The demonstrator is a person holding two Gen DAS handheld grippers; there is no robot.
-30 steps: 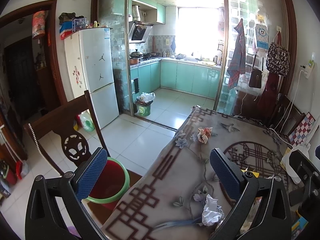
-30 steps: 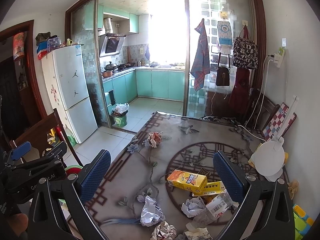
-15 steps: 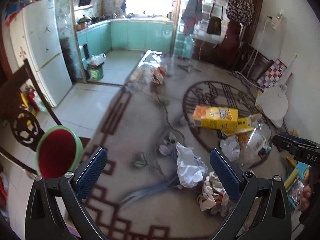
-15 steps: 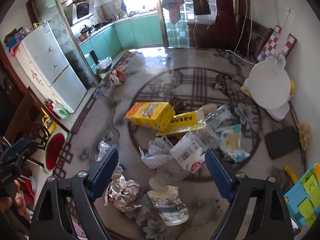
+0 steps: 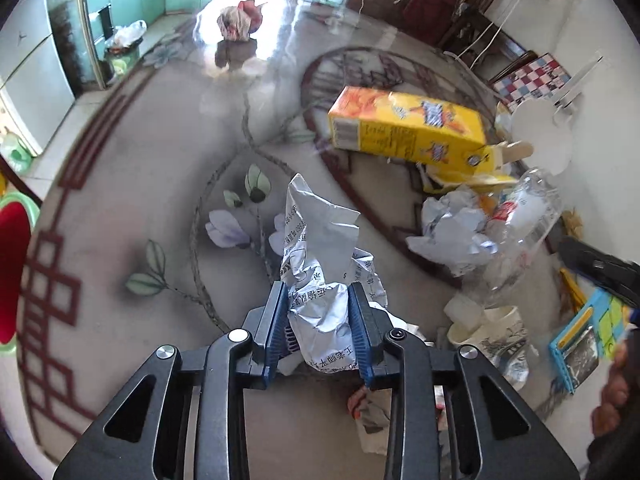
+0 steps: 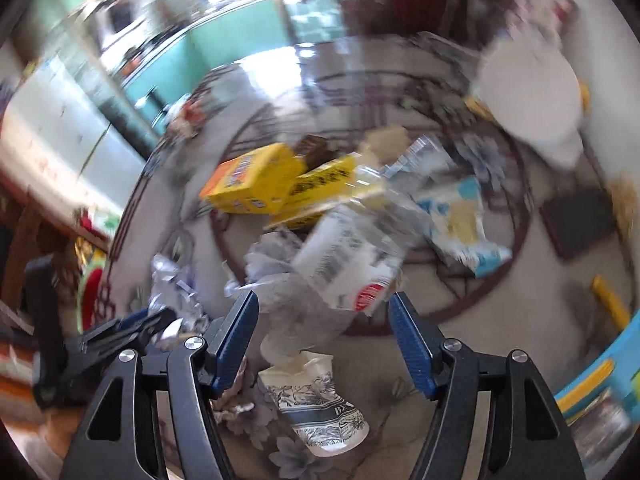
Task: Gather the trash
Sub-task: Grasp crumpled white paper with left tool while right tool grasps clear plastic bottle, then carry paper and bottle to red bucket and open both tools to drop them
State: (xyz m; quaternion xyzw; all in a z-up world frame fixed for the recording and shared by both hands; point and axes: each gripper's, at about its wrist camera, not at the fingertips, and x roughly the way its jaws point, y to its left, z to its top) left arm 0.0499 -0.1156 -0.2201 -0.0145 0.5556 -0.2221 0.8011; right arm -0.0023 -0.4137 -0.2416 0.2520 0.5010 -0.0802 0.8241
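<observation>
Left gripper point(image 5: 318, 322) pinched on a crumpled printed paper wad point(image 5: 320, 264), blue pads pressed into its sides just above the patterned table point(image 5: 120, 200). Right gripper point(image 6: 324, 336) spread wide, hovering over a clear plastic bottle point(image 6: 356, 256) whose neck end lies between the pads, with a crushed paper cup point(image 6: 316, 404) just below. Farther out on the table: yellow carton point(image 5: 408, 128), more crumpled paper point(image 5: 452, 228) beside the bottle, a distant reddish wad point(image 5: 238, 20); red bin with green rim point(image 5: 12, 272) off the table's left edge.
</observation>
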